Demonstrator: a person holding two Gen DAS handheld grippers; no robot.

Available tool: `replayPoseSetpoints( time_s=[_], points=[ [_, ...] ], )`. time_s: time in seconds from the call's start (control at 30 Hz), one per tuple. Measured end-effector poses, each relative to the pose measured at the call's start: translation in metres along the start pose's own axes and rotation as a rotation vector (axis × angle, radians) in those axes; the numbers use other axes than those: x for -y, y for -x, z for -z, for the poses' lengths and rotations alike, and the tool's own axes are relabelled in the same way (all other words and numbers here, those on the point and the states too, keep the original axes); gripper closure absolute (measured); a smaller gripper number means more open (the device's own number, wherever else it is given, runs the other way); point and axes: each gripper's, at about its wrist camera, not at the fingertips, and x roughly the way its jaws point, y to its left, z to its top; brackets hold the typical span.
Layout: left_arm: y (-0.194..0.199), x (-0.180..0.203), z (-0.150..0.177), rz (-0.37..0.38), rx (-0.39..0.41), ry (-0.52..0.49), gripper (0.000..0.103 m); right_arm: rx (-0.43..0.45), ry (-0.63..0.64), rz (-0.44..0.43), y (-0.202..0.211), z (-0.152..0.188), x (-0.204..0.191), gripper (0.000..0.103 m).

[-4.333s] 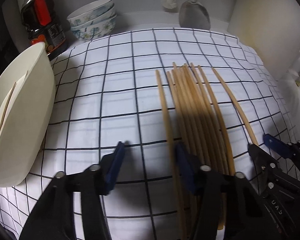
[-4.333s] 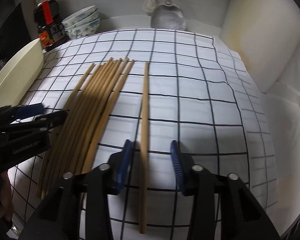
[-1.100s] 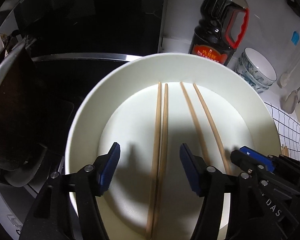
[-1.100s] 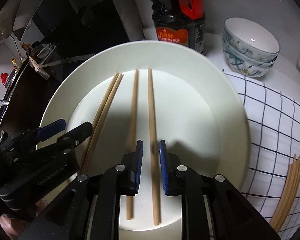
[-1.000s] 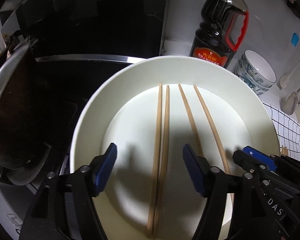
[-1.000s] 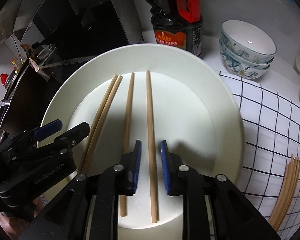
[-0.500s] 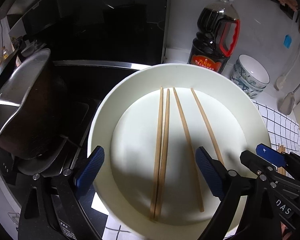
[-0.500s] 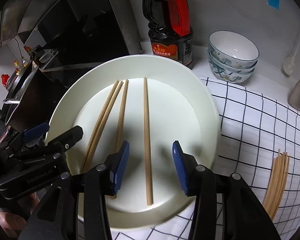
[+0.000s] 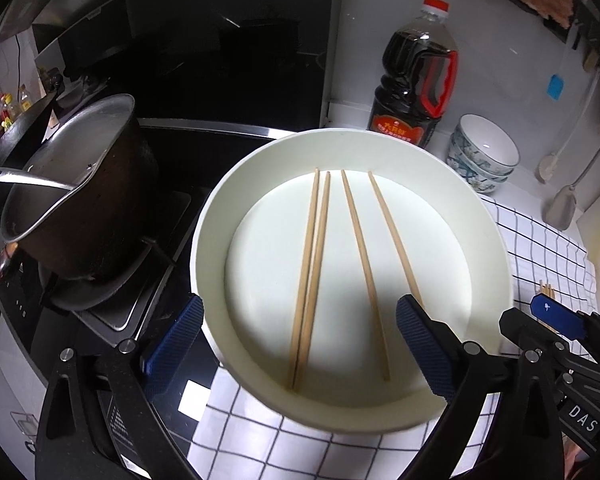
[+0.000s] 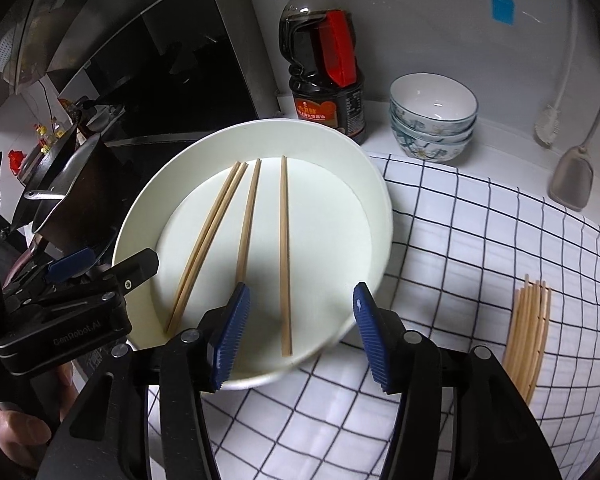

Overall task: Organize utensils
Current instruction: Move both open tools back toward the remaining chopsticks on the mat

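- Four chopsticks [image 9: 352,268] lie in one white plate [image 9: 496,240]; three stacked bowls [image 10: 432,120]
- Left gripper [image 9: 296,344] and right gripper [image 10: 300,328] both opening, nothing gripped

A large plate [image 9: 496,248] sits at the centre of the left wrist view, partly on a checked cloth [image 9: 540,240] that spreads to the lower right. Four chopsticks [image 9: 356,264] lie in the plate, two touching at left, two apart at right. A pot [image 9: 80,208] stands left of the plate. A bottle [image 9: 416,76] stands behind it, upper right, with stacked bowls [image 9: 482,156] further right. In the right wrist view, a chopstick bundle [image 10: 528,332] lies on the cloth at right.
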Motion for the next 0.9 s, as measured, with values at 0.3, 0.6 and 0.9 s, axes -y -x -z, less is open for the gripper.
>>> replayPoseSetpoints(
  time_s=[0.3,0.6,0.9],
  points=[
    [0.024,0.016,0.021,0.015,0.006,-0.016,0.008,0.009,-0.009,-0.001,0.024,0.024,0.009,0.052],
    [0.039,0.039,0.043,0.031,0.008,-0.062,0.008,0.028,-0.037,0.014,0.043,0.050,0.025,0.052],
    [0.045,0.083,0.064,0.097,0.011,-0.138,0.008,0.035,-0.127,0.075,0.064,0.089,0.070,0.052]
  ],
)
